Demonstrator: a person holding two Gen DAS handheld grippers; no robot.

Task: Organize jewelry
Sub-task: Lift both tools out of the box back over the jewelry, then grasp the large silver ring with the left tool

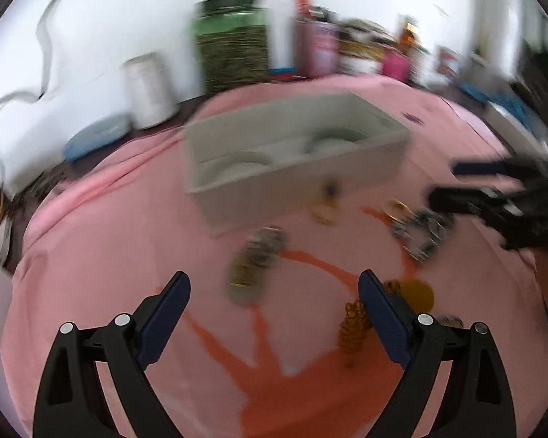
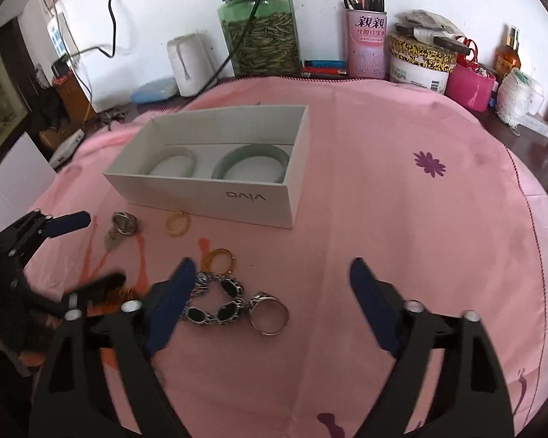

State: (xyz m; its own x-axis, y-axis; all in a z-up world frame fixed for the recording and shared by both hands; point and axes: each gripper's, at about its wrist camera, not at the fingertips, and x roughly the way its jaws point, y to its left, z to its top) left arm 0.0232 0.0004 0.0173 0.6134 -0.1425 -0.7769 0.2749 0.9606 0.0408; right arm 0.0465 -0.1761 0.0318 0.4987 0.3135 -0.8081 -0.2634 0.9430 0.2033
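Observation:
A white open box (image 2: pixel 215 197) holds two pale green bangles (image 2: pixel 250 162) on the pink cloth; it also shows in the left wrist view (image 1: pixel 296 168). In front of it lie a silver ring with a charm (image 2: pixel 122 224), two amber rings (image 2: pixel 221 258), a black-stone silver bracelet (image 2: pixel 215 301) and a large silver ring (image 2: pixel 268 314). An amber bead piece (image 1: pixel 354 325) lies by my left gripper (image 1: pixel 274 284), which is open and empty. My right gripper (image 2: pixel 272 273) is open and empty above the bracelet and large ring.
A green glass jar (image 2: pixel 259 29), a white roll (image 2: pixel 191 64), a pink tin with pens (image 2: pixel 365 43), tubs and a pink basket (image 2: pixel 469 84) line the back wall. A blue lid (image 2: pixel 153 89) lies at the back left. The cloth's right side is bare pink fabric (image 2: pixel 420 237).

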